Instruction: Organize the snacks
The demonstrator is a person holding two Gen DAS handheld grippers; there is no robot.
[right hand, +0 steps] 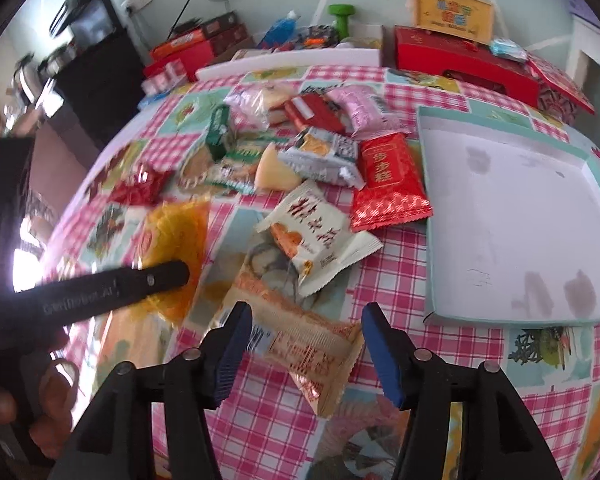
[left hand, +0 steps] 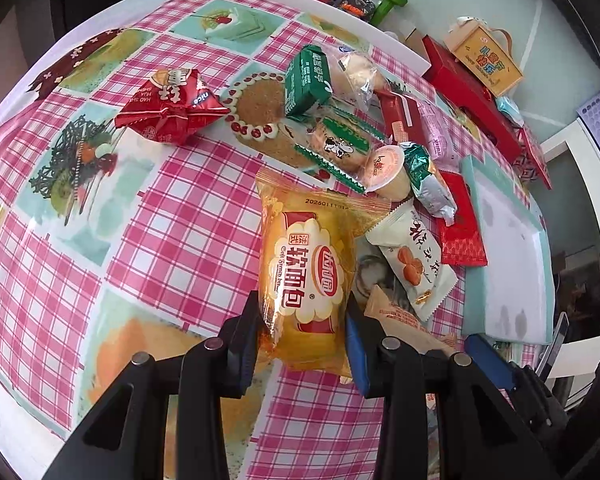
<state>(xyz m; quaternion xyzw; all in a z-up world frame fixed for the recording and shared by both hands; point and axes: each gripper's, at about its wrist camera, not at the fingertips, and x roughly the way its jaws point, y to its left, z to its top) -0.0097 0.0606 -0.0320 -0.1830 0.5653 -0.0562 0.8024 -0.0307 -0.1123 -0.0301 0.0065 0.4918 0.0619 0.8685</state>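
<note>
My left gripper [left hand: 302, 338] is shut on a yellow soft-bread packet [left hand: 306, 276] and holds it just above the checked tablecloth. The same packet [right hand: 176, 240] shows blurred in the right wrist view, with the left gripper's finger across it. My right gripper [right hand: 306, 346] is open, its jaws on either side of a beige and orange snack packet [right hand: 304, 332] that lies flat. A pale teal tray [right hand: 512, 216] lies to the right, with no snacks in it. A white packet with orange print [right hand: 312, 236] lies just beyond the beige packet.
A pile of snacks sits mid-table: red packet [right hand: 386, 180], silver packet [right hand: 324, 156], pink packet [right hand: 360, 108], green carton [left hand: 306, 80], jelly cup [left hand: 384, 170]. A red crinkled packet [left hand: 172, 106] lies apart at the left. Red boxes [right hand: 464, 64] and a yellow carry box [right hand: 452, 12] stand at the back.
</note>
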